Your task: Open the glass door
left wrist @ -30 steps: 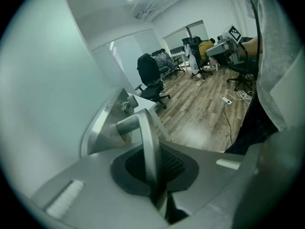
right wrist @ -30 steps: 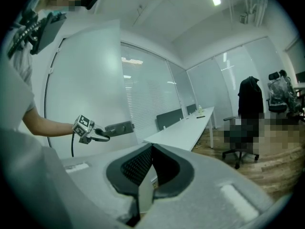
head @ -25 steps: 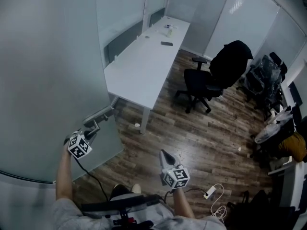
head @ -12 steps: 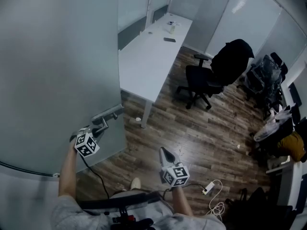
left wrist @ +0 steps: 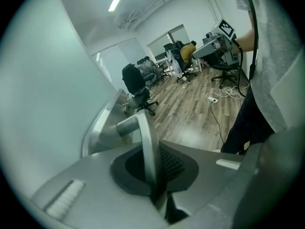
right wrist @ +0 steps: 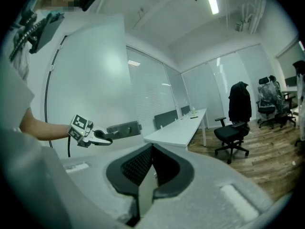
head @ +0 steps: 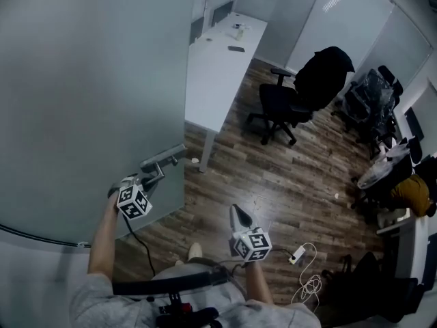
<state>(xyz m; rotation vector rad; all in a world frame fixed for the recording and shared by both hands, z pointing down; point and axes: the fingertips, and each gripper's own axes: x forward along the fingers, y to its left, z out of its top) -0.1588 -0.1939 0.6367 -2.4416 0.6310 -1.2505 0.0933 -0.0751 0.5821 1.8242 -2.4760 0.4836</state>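
Observation:
The frosted glass door [head: 82,101] fills the left of the head view, its free edge running down at the middle. On it is a metal lever handle [head: 164,161] on a grey plate. My left gripper [head: 151,178] is shut on that lever; in the left gripper view the silver lever [left wrist: 145,142] runs down between the dark pads [left wrist: 169,163]. My right gripper [head: 237,214] hangs apart from the door, over the wood floor, jaws shut with nothing between them. The right gripper view shows the left gripper [right wrist: 97,136] on the handle plate [right wrist: 125,128].
A long white desk [head: 218,67] stands past the door's edge, with a black office chair [head: 290,98] draped in a dark coat beside it. A power strip with white cables [head: 299,255] lies on the floor at my right. More chairs and a seated person [head: 413,195] are at far right.
The door has swung, its free edge shifting right in the head view and covering more of the desk. My left gripper rode along with the handle; my right gripper shifted slightly.

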